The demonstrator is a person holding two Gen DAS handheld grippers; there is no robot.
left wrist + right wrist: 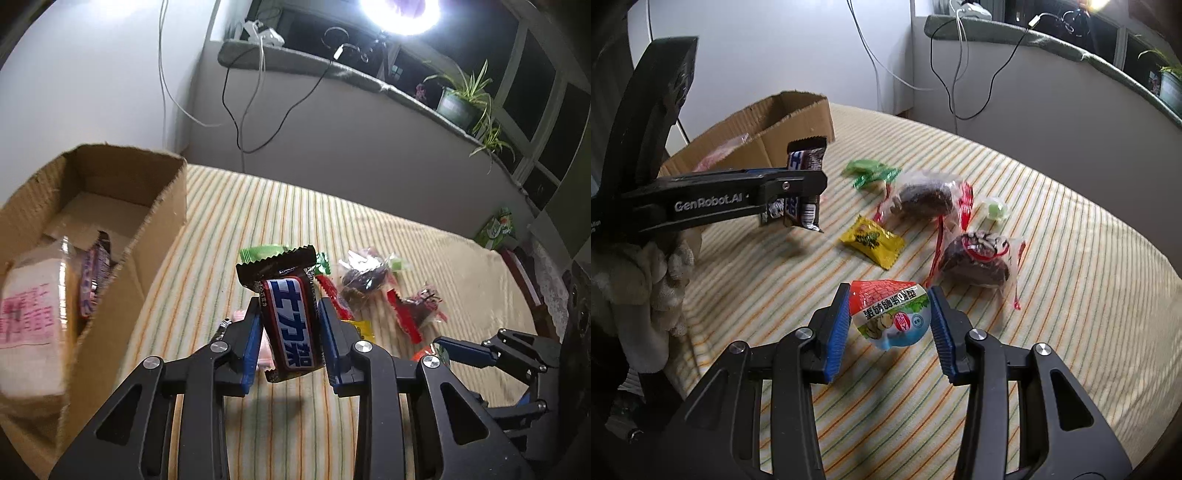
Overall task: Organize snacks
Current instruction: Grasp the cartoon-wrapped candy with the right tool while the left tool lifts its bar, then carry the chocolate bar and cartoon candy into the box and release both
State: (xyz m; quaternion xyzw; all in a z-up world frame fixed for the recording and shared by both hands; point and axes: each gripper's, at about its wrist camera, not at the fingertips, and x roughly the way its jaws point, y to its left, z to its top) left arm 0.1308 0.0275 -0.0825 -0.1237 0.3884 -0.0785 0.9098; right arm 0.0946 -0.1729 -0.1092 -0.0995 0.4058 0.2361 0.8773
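Note:
My left gripper (288, 325) is shut on a brown chocolate bar (286, 314) with a blue and white label, held above the striped cloth, right of the cardboard box (122, 229). The right wrist view shows the same bar (801, 184) in the left gripper (812, 184) beside the box (768, 125). My right gripper (890, 325) is shut on a round quail-egg packet (890, 317) with a red top, held just above the cloth. It also shows at the right of the left wrist view (443, 347).
Loose snacks lie on the cloth: a yellow sachet (873, 242), green candies (871, 171), two clear bags of dark fruit (923, 199) (979, 258), a small green jelly (995, 210). The box holds a white bag (33, 314) and a dark packet (94, 273). Cables hang from a windowsill (295, 62).

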